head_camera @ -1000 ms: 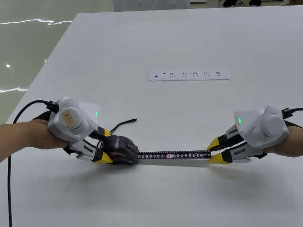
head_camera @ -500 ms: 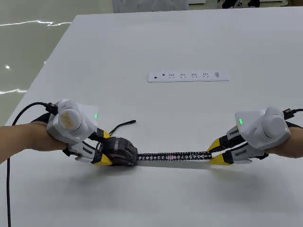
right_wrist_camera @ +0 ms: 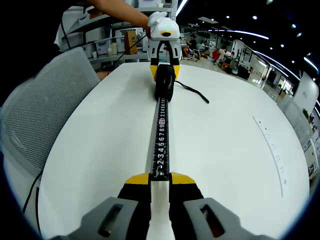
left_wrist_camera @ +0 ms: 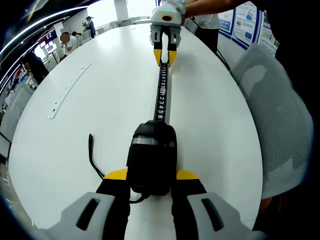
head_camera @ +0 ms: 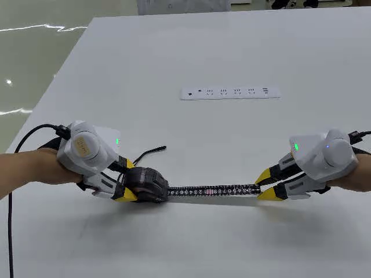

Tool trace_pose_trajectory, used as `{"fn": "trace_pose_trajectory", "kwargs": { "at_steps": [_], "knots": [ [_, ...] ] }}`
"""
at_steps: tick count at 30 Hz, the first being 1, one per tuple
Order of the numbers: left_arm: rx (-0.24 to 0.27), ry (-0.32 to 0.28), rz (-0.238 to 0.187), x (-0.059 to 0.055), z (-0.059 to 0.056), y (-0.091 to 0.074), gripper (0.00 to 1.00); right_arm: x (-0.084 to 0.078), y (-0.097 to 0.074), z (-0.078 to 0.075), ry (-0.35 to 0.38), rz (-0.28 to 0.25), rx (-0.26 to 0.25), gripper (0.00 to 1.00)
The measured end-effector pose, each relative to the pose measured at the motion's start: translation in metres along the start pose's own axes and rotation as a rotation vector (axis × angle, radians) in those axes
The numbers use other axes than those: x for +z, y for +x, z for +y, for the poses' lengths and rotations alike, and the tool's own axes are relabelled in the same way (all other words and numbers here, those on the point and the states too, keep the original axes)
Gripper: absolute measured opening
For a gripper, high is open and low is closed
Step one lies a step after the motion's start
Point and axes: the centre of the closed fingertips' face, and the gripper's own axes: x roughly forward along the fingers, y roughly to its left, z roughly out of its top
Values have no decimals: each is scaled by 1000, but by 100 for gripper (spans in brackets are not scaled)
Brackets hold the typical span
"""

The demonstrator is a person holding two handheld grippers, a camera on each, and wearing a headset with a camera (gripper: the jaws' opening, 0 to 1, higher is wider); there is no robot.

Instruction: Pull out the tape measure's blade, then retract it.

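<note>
Black-cased, the tape measure (head_camera: 148, 184) is clamped in the left tool (head_camera: 130, 179) by the surface's (head_camera: 174, 52) near edge as an anchor; the blade (head_camera: 211, 190), drawn out, is pinched at its tip by the right tool (head_camera: 261, 186), held taut.

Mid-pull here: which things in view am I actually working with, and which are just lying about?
In the job:
- tape measure, clamped in the left tongs
- its blade, drawn out, its tip pinched by the right tongs

Lying about:
- power strip, farther up the table
- mesh chair beside the table
</note>
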Motion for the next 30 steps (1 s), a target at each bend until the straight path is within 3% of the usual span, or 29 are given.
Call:
{"fn": "trace_pose_trajectory", "kwargs": {
  "at_steps": [30],
  "knots": [
    [2,1,0,0,0,0,26,-6,-10,1,-1,12,-1,11]
  ]
}}
